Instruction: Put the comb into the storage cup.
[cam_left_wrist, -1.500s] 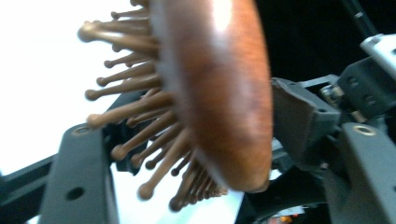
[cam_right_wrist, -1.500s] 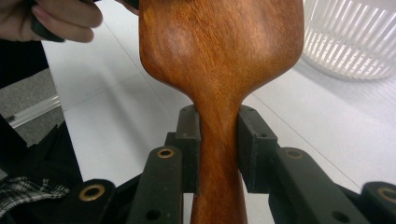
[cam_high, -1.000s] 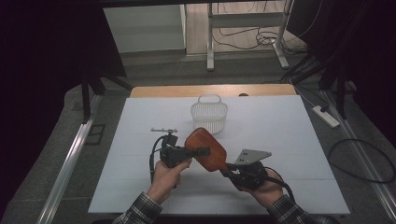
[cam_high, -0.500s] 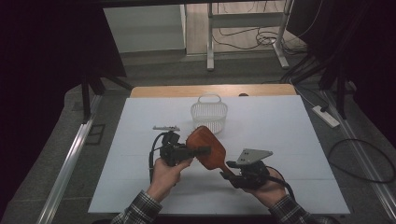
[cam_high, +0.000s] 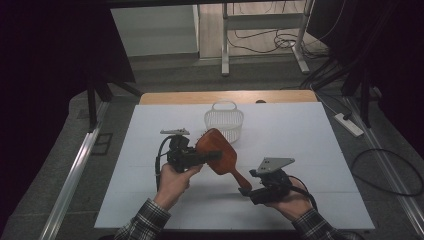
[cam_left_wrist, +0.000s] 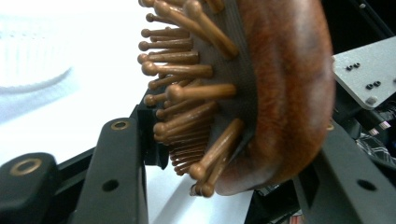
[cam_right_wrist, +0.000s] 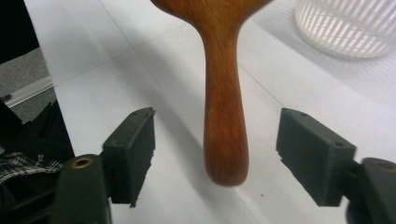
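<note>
A wooden hairbrush (cam_high: 220, 150) hangs a little above the white table, head toward the basket and handle toward the person. My left gripper (cam_high: 212, 156) is shut on its head. In the left gripper view the jaws clamp the bristle side and the rounded back of the hairbrush (cam_left_wrist: 280, 93). My right gripper (cam_high: 246, 191) is at the handle's end. Its jaws have just been opening. In the right gripper view the handle (cam_right_wrist: 224, 116) stands between the pads (cam_right_wrist: 135, 149) with a gap on both sides, so the right gripper (cam_right_wrist: 217, 154) is open.
A white slatted basket (cam_high: 223, 120) stands on the white table (cam_high: 310, 150) just beyond the brush head, also in the right gripper view as the basket (cam_right_wrist: 348, 25). A power strip (cam_high: 350, 125) and cables lie on the floor to the right.
Both hands and the brush keep their places. The right gripper's jaws look slightly wider around the handle's end.
</note>
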